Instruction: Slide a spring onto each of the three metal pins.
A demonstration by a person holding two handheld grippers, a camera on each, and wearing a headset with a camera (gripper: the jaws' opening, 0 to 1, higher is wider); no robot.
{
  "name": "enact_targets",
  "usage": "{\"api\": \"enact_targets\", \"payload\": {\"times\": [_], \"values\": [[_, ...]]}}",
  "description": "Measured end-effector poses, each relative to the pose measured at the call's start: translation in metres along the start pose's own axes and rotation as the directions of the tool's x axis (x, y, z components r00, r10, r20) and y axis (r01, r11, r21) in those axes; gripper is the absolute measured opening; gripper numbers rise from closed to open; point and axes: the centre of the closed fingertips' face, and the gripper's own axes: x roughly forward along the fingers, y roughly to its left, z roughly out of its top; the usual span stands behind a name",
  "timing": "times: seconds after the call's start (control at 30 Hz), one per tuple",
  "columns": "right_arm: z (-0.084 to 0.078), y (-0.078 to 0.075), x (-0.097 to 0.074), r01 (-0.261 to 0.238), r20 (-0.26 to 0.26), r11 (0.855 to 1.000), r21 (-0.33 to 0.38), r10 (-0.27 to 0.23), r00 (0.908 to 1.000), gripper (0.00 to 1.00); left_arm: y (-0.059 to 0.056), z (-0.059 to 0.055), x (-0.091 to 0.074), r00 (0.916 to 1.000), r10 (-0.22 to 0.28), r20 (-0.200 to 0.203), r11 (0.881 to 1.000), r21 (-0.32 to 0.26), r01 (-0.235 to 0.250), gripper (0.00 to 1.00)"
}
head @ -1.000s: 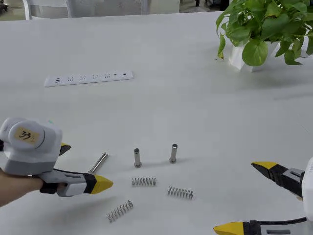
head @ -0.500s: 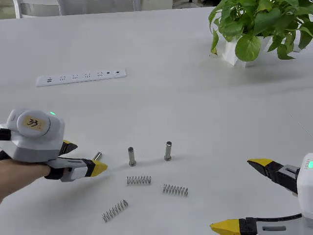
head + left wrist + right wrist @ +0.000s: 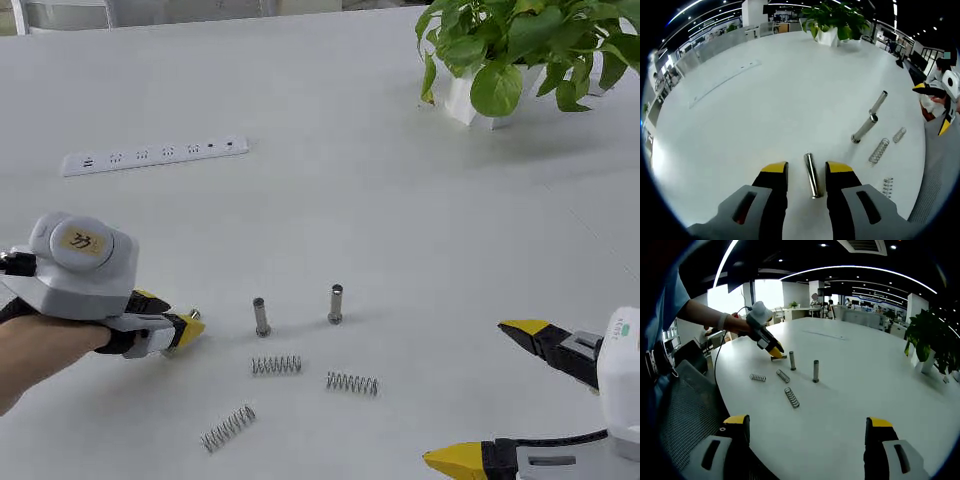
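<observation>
Two metal pins [image 3: 261, 316] [image 3: 336, 304] stand upright on the white table. A third pin [image 3: 811, 175] lies flat between the yellow-tipped jaws of my left gripper [image 3: 183, 327], with a small gap on each side; the gripper is open around it. Three springs [image 3: 276, 365] [image 3: 352, 383] [image 3: 227, 427] lie loose just in front of the pins. At the near right, my right gripper [image 3: 472, 393] hovers wide open, holding nothing. From the right gripper view the pins [image 3: 792, 360] [image 3: 816, 371] and springs [image 3: 792, 397] lie ahead of it.
A white power strip [image 3: 155, 155] lies at the far left of the table. A potted plant [image 3: 520, 50] in a white pot stands at the far right. A mesh chair [image 3: 685, 410] sits off the table's near edge.
My left gripper has moved over the lying pin and its jaws have narrowed around it. The right gripper has stayed put. The head camera has shifted.
</observation>
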Motion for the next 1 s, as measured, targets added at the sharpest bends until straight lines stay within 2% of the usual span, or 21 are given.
{"api": "enact_targets", "payload": {"times": [0.13,0.43,0.67,1.0], "values": [[-0.0011,0.0004,0.0004,0.0,-0.003,1.0,-0.002,-0.001,1.0,0.96,0.0,-0.0026,0.0021,0.9999,-0.001,-0.015,1.0,-0.01,0.001,0.21],[-0.0013,0.0006,0.0011,0.003,-0.002,1.0,-0.003,-0.003,1.0,0.96,0.0013,-0.0019,0.0053,0.9994,0.01,-0.032,1.0,-0.001,-0.01,0.18],[-0.0017,0.0019,0.0021,0.001,-0.005,1.0,-0.011,-0.001,1.0,0.95,0.0039,-0.0012,0.0069,0.9969,0.029,-0.073,0.999,0.048,-0.026,0.14],[-0.0007,0.0035,0.0027,-0.002,-0.005,1.0,-0.015,0.001,1.0,0.95,0.0068,-0.0012,0.0074,0.9912,0.061,-0.118,0.995,0.084,-0.051,0.1]]}}
